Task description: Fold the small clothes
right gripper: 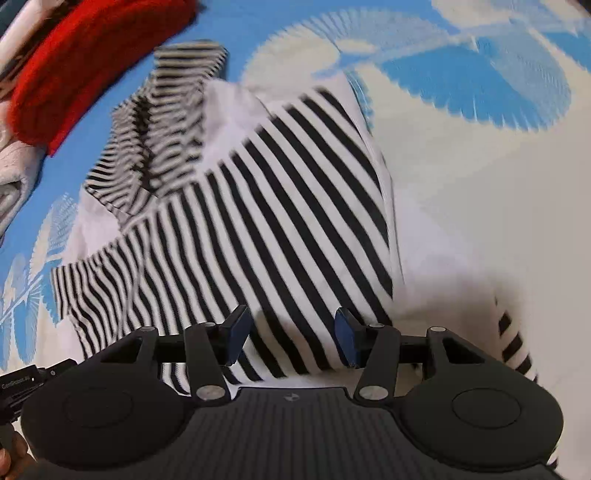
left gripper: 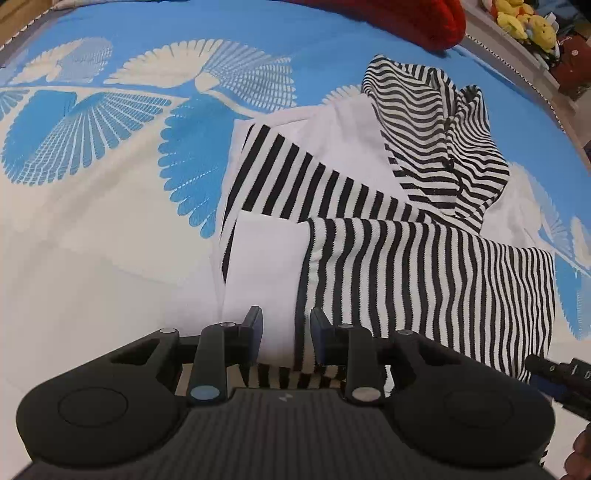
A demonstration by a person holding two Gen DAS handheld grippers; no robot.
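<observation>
A small black-and-white striped garment with white panels (left gripper: 369,206) lies partly folded on a blue and cream patterned bedspread (left gripper: 92,221). Its striped hood or collar part (left gripper: 436,129) is bunched at the far end. My left gripper (left gripper: 286,332) is open just above the near hem, with fabric between and below its fingers. In the right wrist view the same garment (right gripper: 258,206) fills the middle. My right gripper (right gripper: 291,339) is open over its near striped edge. The right view is blurred by motion.
A red knitted item (left gripper: 406,18) lies at the far edge of the bed, also in the right wrist view (right gripper: 85,62). Yellow plush toys (left gripper: 524,22) sit beyond the bed's edge. A pale folded cloth (right gripper: 14,173) lies at the left.
</observation>
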